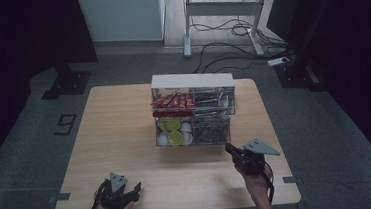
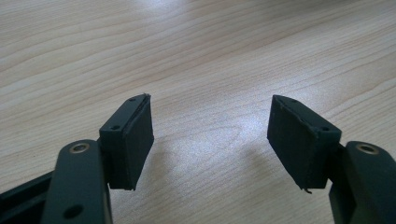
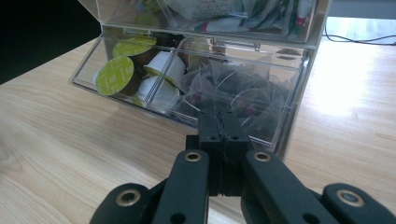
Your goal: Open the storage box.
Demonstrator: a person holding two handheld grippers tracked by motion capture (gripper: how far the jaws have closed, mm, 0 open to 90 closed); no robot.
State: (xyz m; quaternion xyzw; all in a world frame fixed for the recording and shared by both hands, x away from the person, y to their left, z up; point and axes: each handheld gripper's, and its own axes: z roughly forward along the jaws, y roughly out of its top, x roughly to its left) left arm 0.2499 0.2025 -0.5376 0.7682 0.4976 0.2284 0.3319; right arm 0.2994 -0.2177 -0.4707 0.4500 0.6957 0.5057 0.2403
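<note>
While my left tongs rest near the front edge of the tabletop with their pads spread wide over bare wood, my right tongs are pressed together on nothing. They point at the lower right compartment of the clear organiser, just in front of its wall, where dark tea bags lie beside the green-lidded capsules.

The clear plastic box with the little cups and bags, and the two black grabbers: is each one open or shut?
Clear plastic organiser box: standing upright on the wooden table; lower bins tilted outward, open at the top.
Green-lidded white capsules: piled loose in the lower left bin.
Mesh tea bags: heaped in the lower right bin.
Left gripper: jaws wide apart, nothing between them.
Right gripper: jaws pressed together, close in front of the tea-bag bin.
</note>
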